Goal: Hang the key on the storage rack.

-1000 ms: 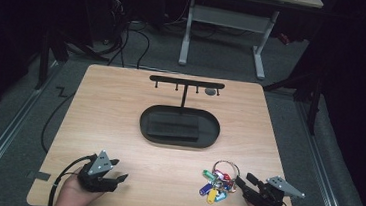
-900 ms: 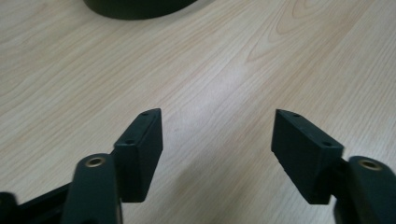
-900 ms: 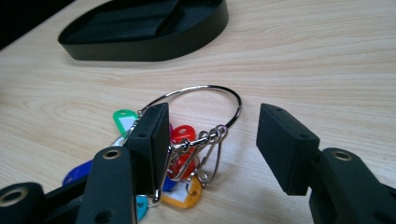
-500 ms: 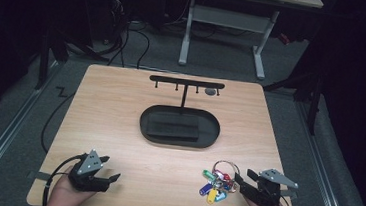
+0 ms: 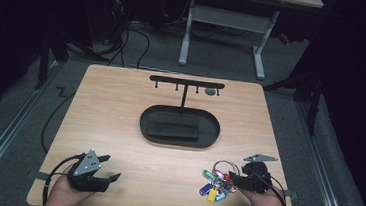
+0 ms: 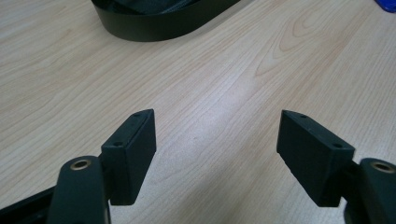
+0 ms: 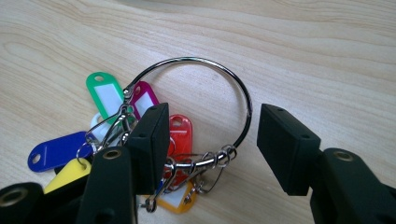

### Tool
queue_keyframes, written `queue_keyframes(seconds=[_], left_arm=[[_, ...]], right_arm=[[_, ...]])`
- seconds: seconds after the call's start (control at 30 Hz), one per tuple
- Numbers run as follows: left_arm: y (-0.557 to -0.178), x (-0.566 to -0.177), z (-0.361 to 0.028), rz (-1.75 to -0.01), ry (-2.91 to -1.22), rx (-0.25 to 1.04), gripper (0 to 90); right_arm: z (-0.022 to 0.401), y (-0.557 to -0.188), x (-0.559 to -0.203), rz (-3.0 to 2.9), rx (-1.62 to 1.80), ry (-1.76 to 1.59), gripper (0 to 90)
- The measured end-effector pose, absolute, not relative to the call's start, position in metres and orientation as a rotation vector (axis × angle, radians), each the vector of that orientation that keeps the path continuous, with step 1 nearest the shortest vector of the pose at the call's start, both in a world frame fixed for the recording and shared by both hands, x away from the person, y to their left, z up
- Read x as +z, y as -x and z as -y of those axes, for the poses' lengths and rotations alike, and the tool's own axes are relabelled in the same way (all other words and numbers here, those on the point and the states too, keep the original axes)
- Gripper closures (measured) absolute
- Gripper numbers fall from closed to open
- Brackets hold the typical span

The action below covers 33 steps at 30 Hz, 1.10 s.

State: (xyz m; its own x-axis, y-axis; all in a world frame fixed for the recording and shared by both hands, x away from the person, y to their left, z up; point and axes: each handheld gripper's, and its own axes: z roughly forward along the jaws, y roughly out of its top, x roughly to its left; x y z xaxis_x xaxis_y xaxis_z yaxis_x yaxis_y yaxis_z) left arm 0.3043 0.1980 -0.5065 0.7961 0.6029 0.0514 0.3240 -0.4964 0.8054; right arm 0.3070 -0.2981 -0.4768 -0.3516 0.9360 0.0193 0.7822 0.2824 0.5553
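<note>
I am finding no readable text, number, brand or sign in any of the views. I am checking the coloured key tags [image 7: 107,95] on the metal ring [image 7: 196,109] in the right gripper view: their white label windows are showing blank. In the high view the tags [image 5: 212,185] are appearing too small to read. The counter [image 5: 118,127] and the black tray [image 5: 179,128] are carrying no markings that I can make out.
</note>
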Motion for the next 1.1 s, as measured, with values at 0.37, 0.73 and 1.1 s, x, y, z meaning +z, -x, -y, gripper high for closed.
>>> queue_keyframes(seconds=[0.37,0.73,1.1], left_arm=[[-0.301,-0.509,-0.199,-0.668,-2.145,0.423,28.7],[-0.299,-0.509,-0.201,-0.672,-2.131,0.411,28.5],[-0.293,-0.509,-0.199,-0.639,-2.156,0.439,28.2]], right_arm=[[0.294,-0.333,-0.476,-2.345,0.520,-1.574,45.9],[0.302,-0.351,-0.476,-2.450,0.390,-1.653,52.0],[0.298,-0.372,-0.481,-2.537,0.257,-1.737,66.8]])
